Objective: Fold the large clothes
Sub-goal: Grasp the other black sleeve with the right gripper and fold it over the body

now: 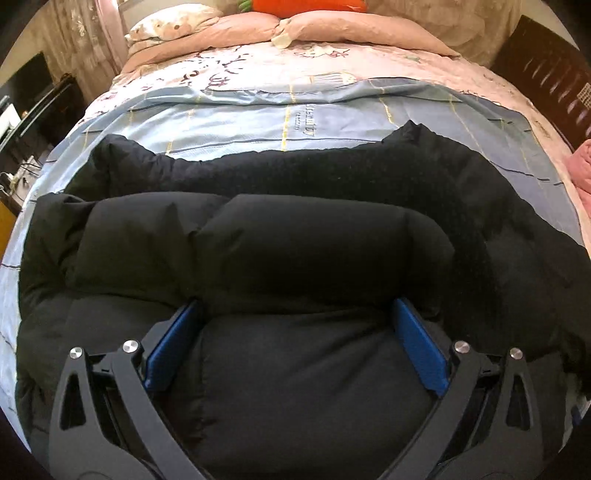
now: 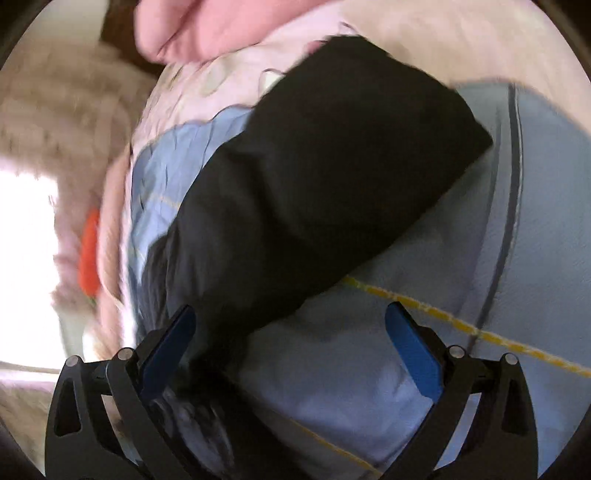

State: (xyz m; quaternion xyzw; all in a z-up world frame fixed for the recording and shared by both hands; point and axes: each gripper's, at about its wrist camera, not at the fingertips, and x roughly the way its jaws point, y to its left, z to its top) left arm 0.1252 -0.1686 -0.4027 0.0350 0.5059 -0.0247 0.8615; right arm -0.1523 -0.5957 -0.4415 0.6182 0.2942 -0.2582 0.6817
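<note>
A large black puffy jacket (image 1: pixel 295 229) lies spread across the blue checked sheet (image 1: pixel 229 122) on the bed. My left gripper (image 1: pixel 295 306) is open, its blue pads straddling a padded section at the jacket's near edge, gripping nothing. In the blurred right wrist view a black sleeve (image 2: pixel 332 166) runs diagonally over the blue sheet (image 2: pixel 480 258). My right gripper (image 2: pixel 291 314) is open just above it, its left pad beside the sleeve's lower part; nothing is held.
A pink quilt (image 1: pixel 332 33), a patterned pillow (image 1: pixel 170 26) and an orange plush (image 1: pixel 306 5) lie at the bed's head. Dark furniture (image 1: pixel 33 110) stands at the left, a dark headboard-like panel (image 1: pixel 546 74) at the right. Pink cloth (image 2: pixel 221 26) lies beyond the sleeve.
</note>
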